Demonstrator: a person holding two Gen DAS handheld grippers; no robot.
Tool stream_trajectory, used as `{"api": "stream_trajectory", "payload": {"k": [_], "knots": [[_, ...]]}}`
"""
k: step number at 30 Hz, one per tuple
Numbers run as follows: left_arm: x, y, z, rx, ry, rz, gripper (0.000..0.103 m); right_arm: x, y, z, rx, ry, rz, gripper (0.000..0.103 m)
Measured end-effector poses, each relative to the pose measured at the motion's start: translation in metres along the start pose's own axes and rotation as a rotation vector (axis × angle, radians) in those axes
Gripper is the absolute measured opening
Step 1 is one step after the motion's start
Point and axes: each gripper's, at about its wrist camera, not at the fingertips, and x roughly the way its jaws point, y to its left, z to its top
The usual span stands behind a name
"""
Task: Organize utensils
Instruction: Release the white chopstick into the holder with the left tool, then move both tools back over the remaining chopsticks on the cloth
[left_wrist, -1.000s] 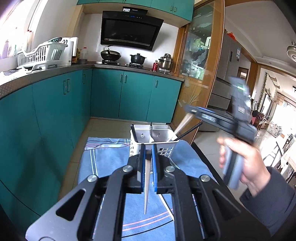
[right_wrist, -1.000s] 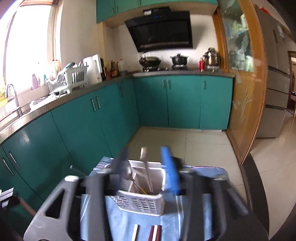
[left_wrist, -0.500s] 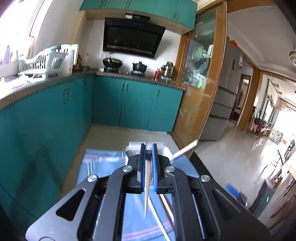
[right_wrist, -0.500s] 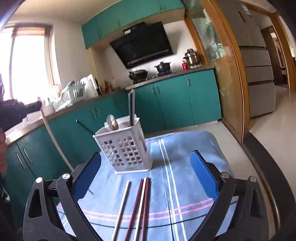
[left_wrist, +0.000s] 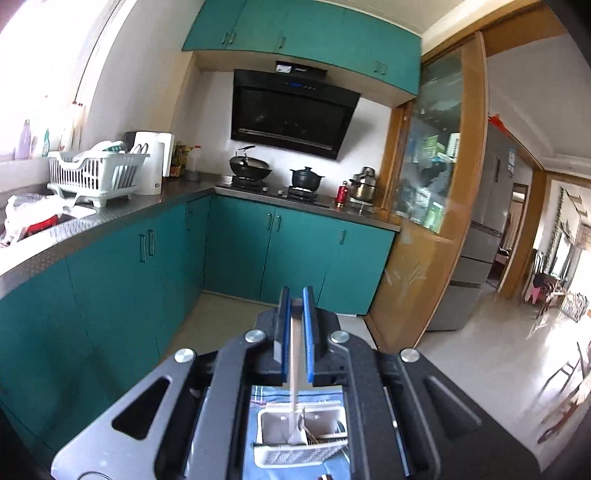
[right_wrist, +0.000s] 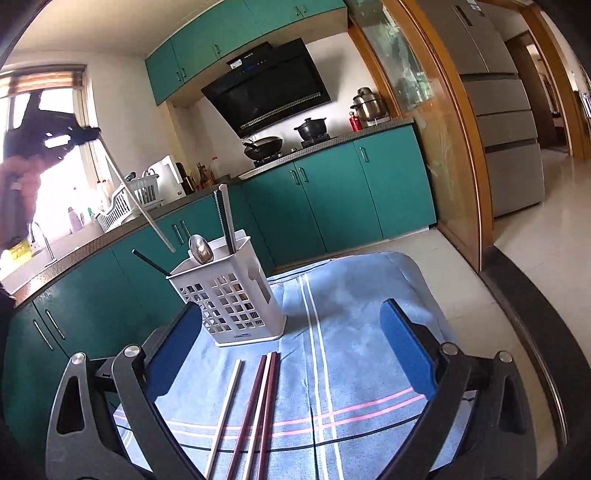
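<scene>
A kitchen with teal cabinets, seen from two hand-held grippers above a table covered by a light blue cloth with white and pink stripes (right_wrist: 354, 317). The left gripper (left_wrist: 296, 332), black-framed with blue pads, is clamped on a single pale, cream-coloured chopstick (left_wrist: 294, 365), which passes between its pads and slants downward. From the left wrist view, the chopstick's lower end lines up with a compartment of the white perforated plastic utensil caddy (left_wrist: 301, 439) directly below it. From the right wrist view the same chopstick (right_wrist: 142, 206) hangs at a slant from the left gripper (right_wrist: 55, 134) at the upper left, its lower tip in the air above and to the left of the caddy (right_wrist: 229, 295), not touching it. The caddy stands upright on the cloth and holds a shiny metal spoon (right_wrist: 200, 249) with its bowl upward, an upright pair of dark and pale chopsticks (right_wrist: 226, 218) and one black chopstick (right_wrist: 151, 263) leaning out to the left. The right gripper (right_wrist: 291, 354) has its jaws spread wide and holds nothing; it sits low over the cloth. Between its blue pads, flat on the cloth just in front of the caddy, lie one pale chopstick (right_wrist: 227, 398) and a pair of dark red chopsticks (right_wrist: 258, 406), side by side.
</scene>
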Motion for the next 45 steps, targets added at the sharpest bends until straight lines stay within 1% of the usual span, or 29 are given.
{"api": "stream_trajectory", "payload": {"k": [3, 6, 9, 10, 11, 12, 13, 15, 16, 17, 18, 19, 21, 23, 25, 27, 28, 30, 32, 34, 36, 37, 38, 39, 40, 45], "knots": [[0.029, 0.010, -0.014, -0.019, 0.025, 0.033, 0.006, 0.002, 0.000, 0.000, -0.003, 0.008, 0.001, 0.095], [0.059, 0.021, -0.041, -0.046, 0.079, 0.044, 0.006, 0.006, 0.000, -0.001, -0.008, 0.021, 0.002, 0.095], [0.085, 0.027, -0.075, -0.047, 0.179, 0.043, 0.006, 0.011, 0.002, -0.002, -0.006, 0.036, 0.004, 0.095], [0.092, 0.029, -0.087, -0.050, 0.215, 0.038, 0.013, 0.013, 0.003, -0.002, -0.006, 0.041, 0.006, 0.095], [0.096, 0.029, -0.094, -0.042, 0.234, 0.041, 0.022, 0.015, 0.004, -0.002, -0.007, 0.046, 0.007, 0.095], [0.095, 0.028, -0.102, -0.027, 0.243, 0.050, 0.041, 0.016, 0.006, -0.002, -0.012, 0.049, 0.010, 0.095], [0.090, 0.029, -0.106, -0.022, 0.231, 0.055, 0.058, 0.016, 0.007, -0.002, -0.015, 0.051, 0.011, 0.095], [0.068, 0.030, -0.111, -0.018, 0.192, 0.055, 0.068, 0.017, 0.011, -0.003, -0.029, 0.052, 0.013, 0.095], [0.054, 0.028, -0.114, -0.007, 0.172, 0.049, 0.076, 0.017, 0.012, -0.003, -0.033, 0.052, 0.015, 0.095], [0.031, 0.025, -0.120, 0.011, 0.139, 0.046, 0.080, 0.017, 0.012, -0.004, -0.038, 0.053, 0.016, 0.095], [0.011, 0.022, -0.126, 0.025, 0.108, 0.041, 0.088, 0.017, 0.014, -0.004, -0.043, 0.054, 0.014, 0.095], [-0.013, 0.016, -0.138, 0.056, 0.073, 0.033, 0.091, 0.017, 0.014, -0.005, -0.045, 0.055, 0.012, 0.095], [-0.041, 0.003, -0.164, 0.124, 0.064, 0.043, 0.094, 0.017, 0.015, -0.005, -0.049, 0.064, 0.008, 0.095], [-0.056, -0.006, -0.194, 0.165, 0.102, 0.054, 0.094, 0.017, 0.018, -0.007, -0.063, 0.074, -0.005, 0.095], [-0.063, -0.010, -0.230, 0.168, 0.175, 0.038, 0.094, 0.016, 0.022, -0.010, -0.084, 0.082, -0.016, 0.095], [-0.067, -0.011, -0.256, 0.163, 0.208, 0.039, 0.094, 0.014, 0.026, -0.015, -0.085, 0.112, -0.037, 0.095], [-0.070, -0.015, -0.276, 0.178, 0.228, 0.043, 0.094, 0.012, 0.028, -0.017, -0.077, 0.126, -0.037, 0.095], [-0.071, -0.019, -0.298, 0.196, 0.261, 0.040, 0.094, 0.006, 0.033, -0.025, -0.093, 0.133, -0.051, 0.095], [-0.066, -0.015, -0.319, 0.191, 0.308, 0.042, 0.094, 0.002, 0.042, -0.040, -0.144, 0.168, -0.080, 0.095], [-0.059, -0.012, -0.331, 0.184, 0.372, 0.021, 0.094, -0.001, 0.046, -0.057, -0.148, 0.213, -0.075, 0.095], [-0.058, -0.011, -0.337, 0.162, 0.406, 0.000, 0.094, -0.002, 0.049, -0.069, -0.156, 0.249, -0.075, 0.095], [-0.059, -0.011, -0.339, 0.152, 0.419, -0.015, 0.094, -0.003, 0.052, -0.072, -0.168, 0.251, -0.076, 0.095], [-0.060, -0.012, -0.342, 0.156, 0.422, -0.022, 0.094, -0.003, 0.053, -0.073, -0.177, 0.250, -0.078, 0.095], [-0.062, -0.015, -0.345, 0.169, 0.422, -0.026, 0.091, -0.003, 0.056, -0.073, -0.188, 0.246, -0.081, 0.095], [-0.064, -0.017, -0.345, 0.173, 0.421, -0.021, 0.090, -0.002, 0.056, -0.073, -0.189, 0.243, -0.083, 0.095], [-0.059, -0.014, -0.342, 0.156, 0.439, -0.025, 0.090, 0.005, 0.053, -0.072, -0.179, 0.260, -0.088, 0.095]]}}
